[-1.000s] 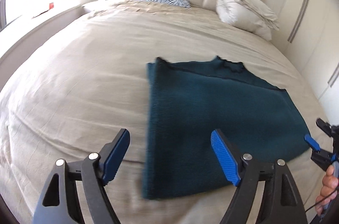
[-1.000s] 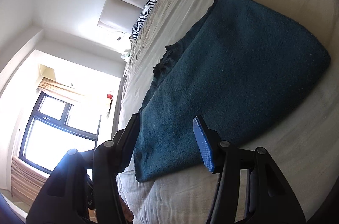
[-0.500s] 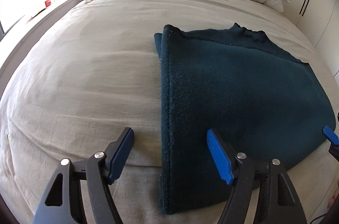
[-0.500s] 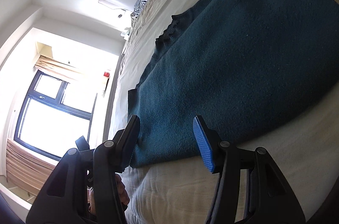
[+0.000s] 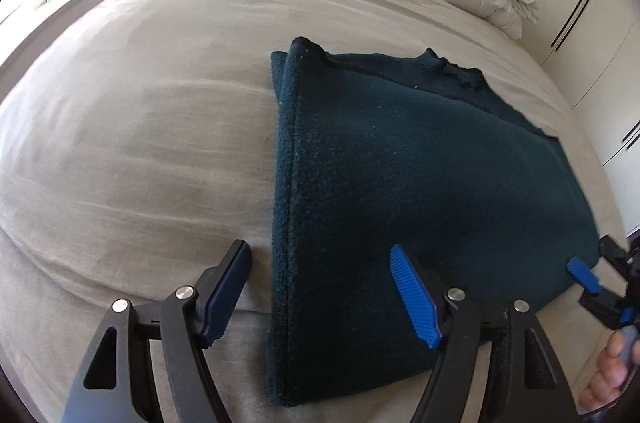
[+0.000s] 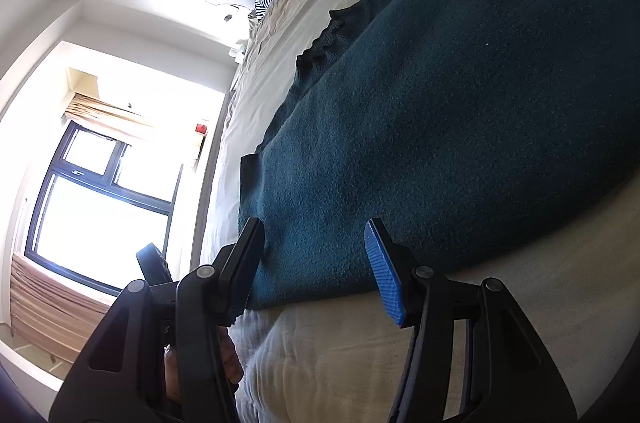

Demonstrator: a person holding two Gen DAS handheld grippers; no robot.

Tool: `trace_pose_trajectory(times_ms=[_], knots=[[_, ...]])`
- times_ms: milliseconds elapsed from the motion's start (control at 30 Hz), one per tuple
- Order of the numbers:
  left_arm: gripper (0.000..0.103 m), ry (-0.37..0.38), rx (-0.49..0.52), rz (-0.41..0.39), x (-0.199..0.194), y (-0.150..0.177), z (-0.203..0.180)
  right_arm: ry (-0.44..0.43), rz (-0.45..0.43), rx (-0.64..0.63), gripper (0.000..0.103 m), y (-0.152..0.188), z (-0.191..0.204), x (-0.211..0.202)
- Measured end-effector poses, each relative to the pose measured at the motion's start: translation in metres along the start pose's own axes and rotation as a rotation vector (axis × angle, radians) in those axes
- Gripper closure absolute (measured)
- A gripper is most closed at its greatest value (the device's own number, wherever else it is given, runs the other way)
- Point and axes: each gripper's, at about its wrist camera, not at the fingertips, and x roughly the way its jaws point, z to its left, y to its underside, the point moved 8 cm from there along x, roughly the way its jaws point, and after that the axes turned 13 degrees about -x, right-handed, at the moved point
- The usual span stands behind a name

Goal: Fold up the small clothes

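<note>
Daylight enters from the dark-framed window, which is overexposed to white in the right wrist view, with glare spreading over the adjoining wall. The beige bed sheet is evenly and brightly lit, while the dark teal fleece garment reads nearly black with little shadow detail. Both fisheye views bow straight lines, darken at the corners and blur slightly at the rim.

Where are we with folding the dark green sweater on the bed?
Done: the sweater lies flat on the bed, doubled along its left edge. In hand: nothing; the left gripper and right gripper sit open at its near corners. Left, likely: grip the near hem and fold it toward the collar.
</note>
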Motion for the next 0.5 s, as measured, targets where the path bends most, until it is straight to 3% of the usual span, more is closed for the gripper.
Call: trace_pose_trajectory(times_ms=[100, 233, 500], knots=[[0.029, 0.105, -0.094, 0.05, -0.002, -0.006, 0.004, -0.01, 0.004, -0.005, 0.051, -0.001, 0.002, 0.004], [0.029, 0.299, -0.252, 0.166, 0.002, -0.008, 0.008, -0.029, 0.016, -0.01, 0.051, -0.003, 0.005, 0.013], [0.029, 0.466, -0.372, 0.34, 0.01, -0.012, 0.012, -0.057, 0.055, -0.036, 0.051, -0.007, 0.018, 0.035]])
